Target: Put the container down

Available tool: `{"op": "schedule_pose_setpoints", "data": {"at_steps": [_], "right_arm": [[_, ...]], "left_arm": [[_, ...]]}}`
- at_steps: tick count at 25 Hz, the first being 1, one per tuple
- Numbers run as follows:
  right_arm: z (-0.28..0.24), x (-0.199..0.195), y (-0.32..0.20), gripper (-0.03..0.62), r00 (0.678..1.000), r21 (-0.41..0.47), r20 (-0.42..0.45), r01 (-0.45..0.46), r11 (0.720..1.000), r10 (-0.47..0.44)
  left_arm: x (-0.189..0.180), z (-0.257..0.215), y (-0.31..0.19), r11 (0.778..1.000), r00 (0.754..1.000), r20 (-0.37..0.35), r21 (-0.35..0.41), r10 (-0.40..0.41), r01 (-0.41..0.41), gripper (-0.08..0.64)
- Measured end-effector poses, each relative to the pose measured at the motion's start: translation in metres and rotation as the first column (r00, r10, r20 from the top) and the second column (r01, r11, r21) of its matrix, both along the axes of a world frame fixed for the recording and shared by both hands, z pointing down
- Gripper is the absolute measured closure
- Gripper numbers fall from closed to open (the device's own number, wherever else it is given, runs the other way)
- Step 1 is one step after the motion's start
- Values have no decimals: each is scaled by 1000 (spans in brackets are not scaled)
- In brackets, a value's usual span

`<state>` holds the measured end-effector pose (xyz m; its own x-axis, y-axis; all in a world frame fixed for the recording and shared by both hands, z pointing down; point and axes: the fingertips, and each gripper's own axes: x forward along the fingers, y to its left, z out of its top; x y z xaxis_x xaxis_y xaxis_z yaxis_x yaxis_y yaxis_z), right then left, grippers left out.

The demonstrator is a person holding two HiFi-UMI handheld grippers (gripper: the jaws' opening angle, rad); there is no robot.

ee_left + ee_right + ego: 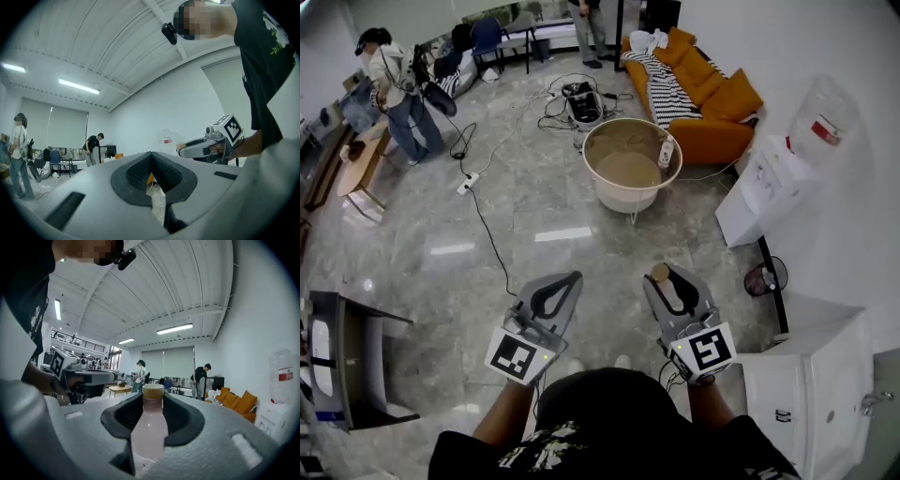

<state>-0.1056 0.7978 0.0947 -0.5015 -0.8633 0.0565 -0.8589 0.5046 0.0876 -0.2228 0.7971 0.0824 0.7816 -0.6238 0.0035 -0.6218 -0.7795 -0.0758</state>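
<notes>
Above the grey marble floor (516,216), well short of the round rimmed table (614,195), the person holds both grippers level. The left gripper (570,279) is closed on nothing. The right gripper (670,277) clamps a tan-capped pink bottle (149,427) in mid-air. Setting it down likely calls for reaching a surface, lowering the bottle, then releasing it.

Bottle (149,427) base hidden inside right tool (151,397)

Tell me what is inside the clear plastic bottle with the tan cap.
The clear plastic bottle holds pale pink liquid up to its neck; the right gripper hides its base.
</notes>
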Motion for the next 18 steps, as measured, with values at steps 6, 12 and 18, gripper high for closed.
{"op": "schedule_pose_setpoints", "data": {"at_steps": [6,12,18], "right_arm": [[6,12,5,466,1000,18,3,28,999,-28],[6,28,17,466,998,15,-1,62,998,-62],[14,54,26,466,996,29,-11,89,996,-89]], "left_arm": [[11,7,7,1000,1000,8,-13,-23,24,548],[31,11,15,999,999,15,-19,-48,49,548],[41,19,18,992,992,22,-12,-127,127,548]]}}
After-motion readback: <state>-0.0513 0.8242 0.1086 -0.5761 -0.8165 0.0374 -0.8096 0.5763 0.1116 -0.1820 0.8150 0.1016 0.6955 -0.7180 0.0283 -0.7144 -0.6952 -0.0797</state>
